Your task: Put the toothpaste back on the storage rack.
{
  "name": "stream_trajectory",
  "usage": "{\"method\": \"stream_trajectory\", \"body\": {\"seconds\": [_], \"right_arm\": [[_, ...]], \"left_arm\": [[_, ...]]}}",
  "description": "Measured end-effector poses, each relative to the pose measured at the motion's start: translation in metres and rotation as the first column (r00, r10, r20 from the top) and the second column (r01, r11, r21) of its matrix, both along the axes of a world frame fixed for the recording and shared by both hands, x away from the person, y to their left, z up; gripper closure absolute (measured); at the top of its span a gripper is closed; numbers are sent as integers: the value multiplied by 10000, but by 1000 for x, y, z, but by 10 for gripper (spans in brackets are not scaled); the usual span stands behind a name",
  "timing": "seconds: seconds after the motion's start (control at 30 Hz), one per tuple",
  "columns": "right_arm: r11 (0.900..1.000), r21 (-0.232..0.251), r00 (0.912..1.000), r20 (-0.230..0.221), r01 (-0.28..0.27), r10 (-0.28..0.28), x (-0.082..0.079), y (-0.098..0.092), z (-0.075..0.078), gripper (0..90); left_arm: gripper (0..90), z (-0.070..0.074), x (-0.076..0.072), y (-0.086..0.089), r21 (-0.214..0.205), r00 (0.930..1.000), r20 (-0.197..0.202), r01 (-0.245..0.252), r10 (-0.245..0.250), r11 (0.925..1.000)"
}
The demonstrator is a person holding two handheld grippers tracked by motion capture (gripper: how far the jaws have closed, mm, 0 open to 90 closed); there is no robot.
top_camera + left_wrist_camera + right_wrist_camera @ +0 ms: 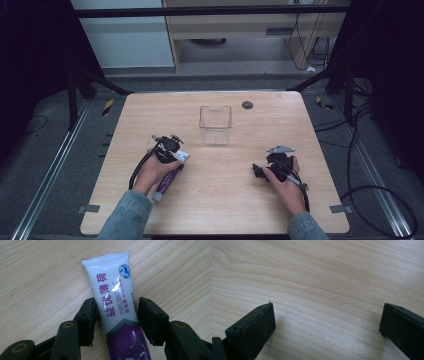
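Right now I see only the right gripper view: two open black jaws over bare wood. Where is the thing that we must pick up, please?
Observer: A white and purple tube lies on the table, between the jaws of the left gripper.
Operator: Is it gripped already?
Observer: The pads stand at both its sides, near its middle. I cannot tell whether they press on it.
Operator: Is there some place to put it?
Observer: A clear container stands upright beyond both hands, near the middle of the table, and it looks empty.
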State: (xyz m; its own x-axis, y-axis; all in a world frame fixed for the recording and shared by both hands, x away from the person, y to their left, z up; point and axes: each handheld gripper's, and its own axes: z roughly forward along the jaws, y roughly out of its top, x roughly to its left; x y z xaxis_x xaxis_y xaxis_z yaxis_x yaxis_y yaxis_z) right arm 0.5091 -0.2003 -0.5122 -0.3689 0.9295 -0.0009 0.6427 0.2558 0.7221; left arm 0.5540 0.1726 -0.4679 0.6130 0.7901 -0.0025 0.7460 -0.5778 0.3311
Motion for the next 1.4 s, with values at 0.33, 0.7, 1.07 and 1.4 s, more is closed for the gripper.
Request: {"method": "stream_trajectory", "body": {"seconds": [0.33, 0.7, 1.07, 1.4], "right_arm": [[10000, 2, 10000, 1, -1, 1, 0, 0, 0, 4], [10000, -3, 10000, -4, 7, -7, 0, 0, 0, 4], [10000, -4, 10000, 9, 7, -7, 0, 0, 0, 4], [10000, -2, 10000, 10, 5, -5, 0, 0, 0, 4]], "left_arm": [[562, 0, -2, -1, 61, 9997, 235, -24, 22, 10000], [640, 1, -2, -3, 100, 9995, 273, 139, -142, 9999], [755, 6, -8, -2, 86, 9958, 659, 628, -632, 9980], [770, 27, -24, 4, -183, 9862, 1357, 979, -946, 9950]]}}
